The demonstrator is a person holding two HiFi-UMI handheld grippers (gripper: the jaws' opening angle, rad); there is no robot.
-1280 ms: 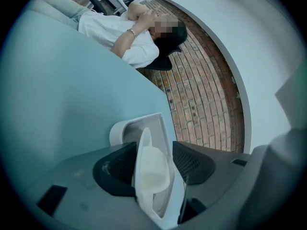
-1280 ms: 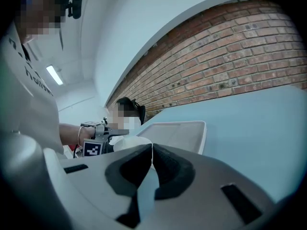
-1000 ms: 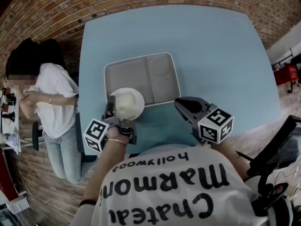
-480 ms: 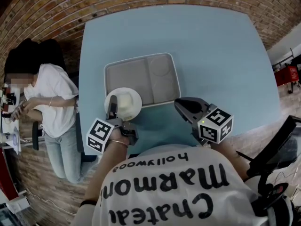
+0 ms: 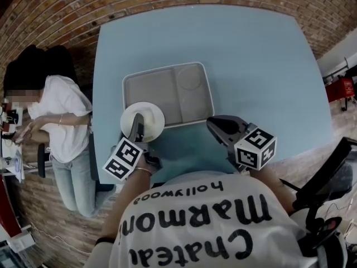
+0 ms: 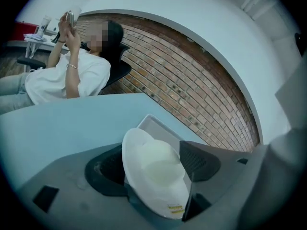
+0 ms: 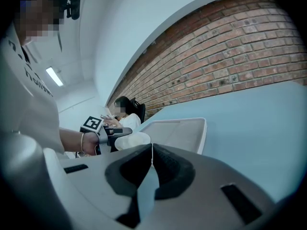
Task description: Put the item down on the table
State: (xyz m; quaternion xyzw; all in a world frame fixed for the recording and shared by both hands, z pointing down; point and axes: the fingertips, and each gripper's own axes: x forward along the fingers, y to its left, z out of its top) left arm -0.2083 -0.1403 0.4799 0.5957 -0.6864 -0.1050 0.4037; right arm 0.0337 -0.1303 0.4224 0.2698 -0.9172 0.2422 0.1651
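Note:
A white shallow bowl (image 5: 143,119) hangs over the near left corner of the grey tray (image 5: 184,94), with my left gripper (image 5: 137,132) shut on its near rim. In the left gripper view the bowl (image 6: 156,169) stands on edge between the jaws, underside toward the camera, a small label near its bottom. My right gripper (image 5: 218,125) is shut and empty, held over the blue table (image 5: 251,66) just right of the tray's near edge. From the right gripper view the bowl (image 7: 132,140) and the left gripper (image 7: 109,134) show at the left.
The grey two-compartment tray (image 7: 180,131) lies empty mid-table. A seated person in a white shirt (image 5: 61,116) is beside the table's left edge, close to the brick wall (image 5: 50,15). A red object (image 5: 341,87) stands off the right side.
My left gripper has moved the bowl left and slightly away from me, tilting it more upright. The right gripper has stayed put.

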